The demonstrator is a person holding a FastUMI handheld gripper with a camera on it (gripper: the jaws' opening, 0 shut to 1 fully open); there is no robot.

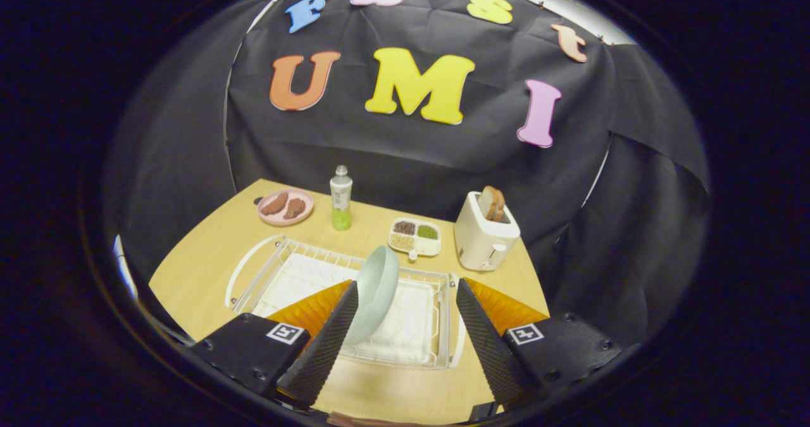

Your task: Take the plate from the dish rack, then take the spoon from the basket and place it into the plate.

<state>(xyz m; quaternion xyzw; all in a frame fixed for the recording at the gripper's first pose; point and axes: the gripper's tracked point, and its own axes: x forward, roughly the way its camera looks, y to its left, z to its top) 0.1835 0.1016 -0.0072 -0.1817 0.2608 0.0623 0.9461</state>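
Gripper (405, 291) fingers spread wide above the rack (443, 326), where the plate (378, 293) stands on edge beside the left finger. Beyond the rack: pink dish (286, 207), bottle (341, 198), tray (415, 236), toaster (485, 234).

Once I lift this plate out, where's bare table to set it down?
Bare wooden table lies left of the white wire dish rack, and nearer, beneath the open jaws. Crowded behind: pink plate, bottle, seed tray, toaster. The pale green plate stands upright between the jaws.
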